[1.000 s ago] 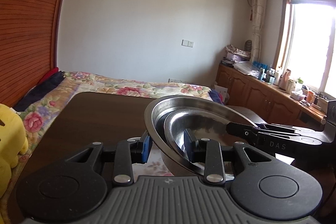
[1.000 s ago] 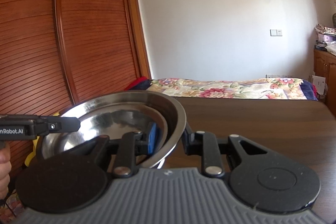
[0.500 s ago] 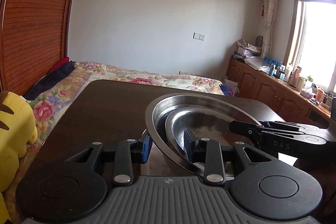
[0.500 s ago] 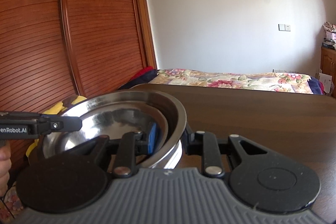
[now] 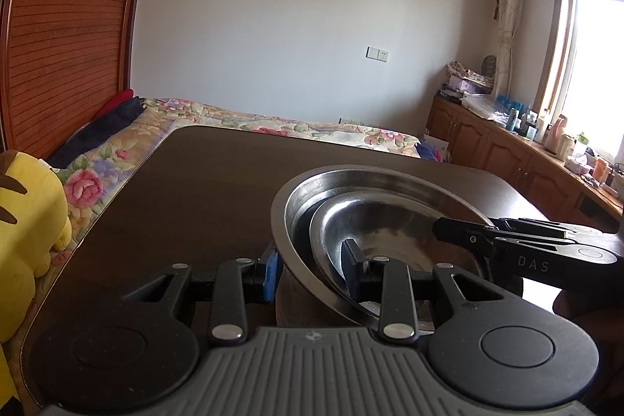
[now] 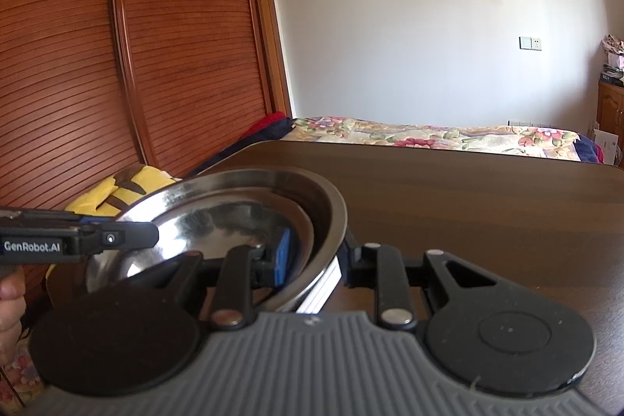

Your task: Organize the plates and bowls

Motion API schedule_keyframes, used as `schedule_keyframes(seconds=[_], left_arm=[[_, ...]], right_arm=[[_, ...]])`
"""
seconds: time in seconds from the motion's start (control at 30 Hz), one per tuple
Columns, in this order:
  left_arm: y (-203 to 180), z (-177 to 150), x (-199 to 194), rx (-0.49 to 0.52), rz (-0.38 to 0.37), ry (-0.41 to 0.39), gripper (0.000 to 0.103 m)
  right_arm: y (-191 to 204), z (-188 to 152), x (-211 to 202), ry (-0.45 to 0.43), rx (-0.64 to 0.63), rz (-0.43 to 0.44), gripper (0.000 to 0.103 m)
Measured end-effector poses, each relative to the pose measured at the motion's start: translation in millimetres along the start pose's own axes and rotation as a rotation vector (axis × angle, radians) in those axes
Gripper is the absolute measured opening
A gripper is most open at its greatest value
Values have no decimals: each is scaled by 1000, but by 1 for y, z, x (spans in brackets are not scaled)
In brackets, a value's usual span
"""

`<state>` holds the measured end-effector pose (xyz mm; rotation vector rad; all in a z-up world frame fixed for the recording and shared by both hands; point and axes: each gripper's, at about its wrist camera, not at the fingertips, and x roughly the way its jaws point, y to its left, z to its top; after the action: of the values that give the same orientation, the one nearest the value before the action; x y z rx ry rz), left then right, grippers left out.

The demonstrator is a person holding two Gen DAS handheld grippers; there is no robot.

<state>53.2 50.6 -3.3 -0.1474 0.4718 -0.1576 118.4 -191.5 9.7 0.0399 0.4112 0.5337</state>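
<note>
From your left gripper (image 5: 310, 269), the two fingers are clamped on the near rim of the big steel bowl (image 5: 296, 217), one finger outside and one inside. A smaller steel bowl (image 5: 374, 221) sits nested in it, and the inner finger lies over that bowl's near edge too. The bowls are tilted, low side toward you, over the dark wooden table (image 5: 202, 190). Ahead and to the right, your right gripper (image 5: 460, 234) reaches in over the far rim. A yellow plush toy (image 5: 23, 217) lies off to the left, and a bed with a flowered cover (image 5: 273, 123) is beyond the table.

From your right gripper (image 6: 314, 260), the fingers pinch the rim of the big steel bowl (image 6: 331, 217), blue pad inside against the smaller steel bowl (image 6: 234, 221). A white stack (image 6: 323, 283) shows just under the bowl. To the left, your left gripper (image 6: 148, 236) meets the opposite rim, your hand (image 6: 9, 307) behind it.
</note>
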Motion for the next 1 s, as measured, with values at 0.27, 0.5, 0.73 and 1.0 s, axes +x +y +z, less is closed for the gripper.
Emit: schedule_keyframes(seconds=[0.27, 0.5, 0.73, 1.0], left_arm=[[-1, -2, 2, 2, -8, 6, 35], [1, -1, 2, 4, -2, 2, 35], [-2, 5, -9, 25, 43, -33, 40], [-17, 20, -30, 94, 45, -99, 64]], right_arm=[[-1, 0, 1, -3, -6, 2, 29], [-1, 1, -2, -16, -9, -5, 37], [-5, 12, -20, -67, -28, -34, 44], [-2, 27, -48, -129, -57, -63, 52]])
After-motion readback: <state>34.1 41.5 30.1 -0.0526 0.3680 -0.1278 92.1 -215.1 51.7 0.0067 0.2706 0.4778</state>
